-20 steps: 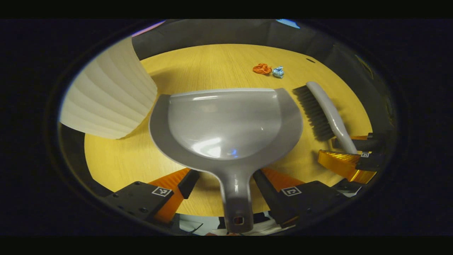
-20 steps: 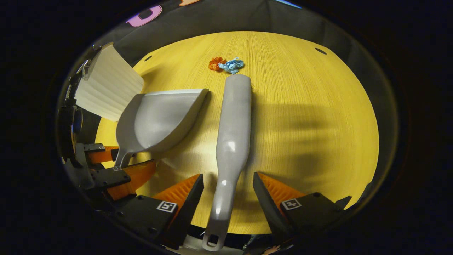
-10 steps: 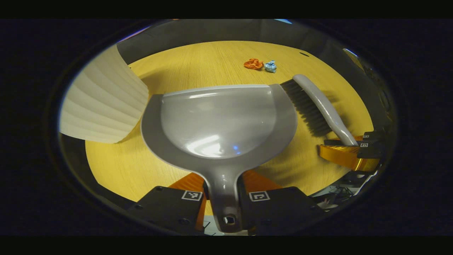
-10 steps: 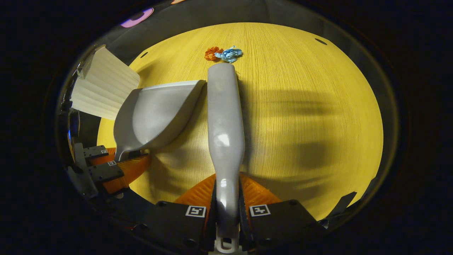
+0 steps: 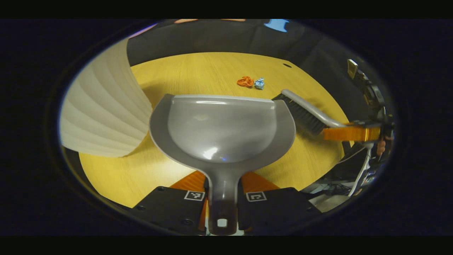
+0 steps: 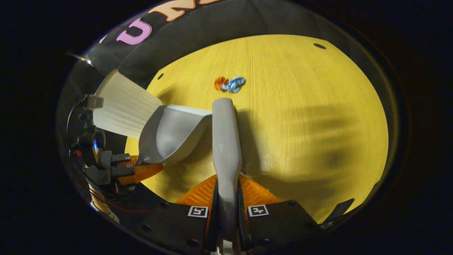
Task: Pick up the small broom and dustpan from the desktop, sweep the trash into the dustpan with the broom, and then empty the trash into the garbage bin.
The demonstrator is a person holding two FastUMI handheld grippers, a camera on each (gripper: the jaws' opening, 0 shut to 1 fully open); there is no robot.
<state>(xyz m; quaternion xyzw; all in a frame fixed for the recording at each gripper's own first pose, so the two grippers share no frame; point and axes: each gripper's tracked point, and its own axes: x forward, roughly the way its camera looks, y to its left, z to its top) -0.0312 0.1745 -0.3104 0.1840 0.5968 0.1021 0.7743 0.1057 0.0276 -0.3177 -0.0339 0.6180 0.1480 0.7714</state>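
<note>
Grey plastic in both grips: the dustpan [image 5: 221, 127] sits in front of the left gripper [image 5: 222, 198], whose fingers are clamped on its handle, and the broom [image 6: 225, 141] runs straight out of the right gripper [image 6: 226, 212], fingers clenched on its handle too. Both tools look tilted, and whether they have left the wooden table [image 6: 300, 106] I can't say for sure. So the pick-up looks done, and the sweep is the step coming up.

Out toward the table's far edge lies the trash, an orange scrap [image 5: 245, 81] touching a blue scrap [image 5: 259, 83], well clear of the dustpan's lip and just beyond the broom's tip. In the left gripper view the broom's dark bristles [image 5: 304, 115] face down beside the pan's right corner.

Next, I'd judge, the pan's lip has to go down flat near the scraps, and the broom has to reach past them and draw them back in. Those crumpled bits look light, so a gentle stroke suits.

At the table's left edge stands the ribbed white garbage bin [image 5: 102, 113], right beside the pan.
</note>
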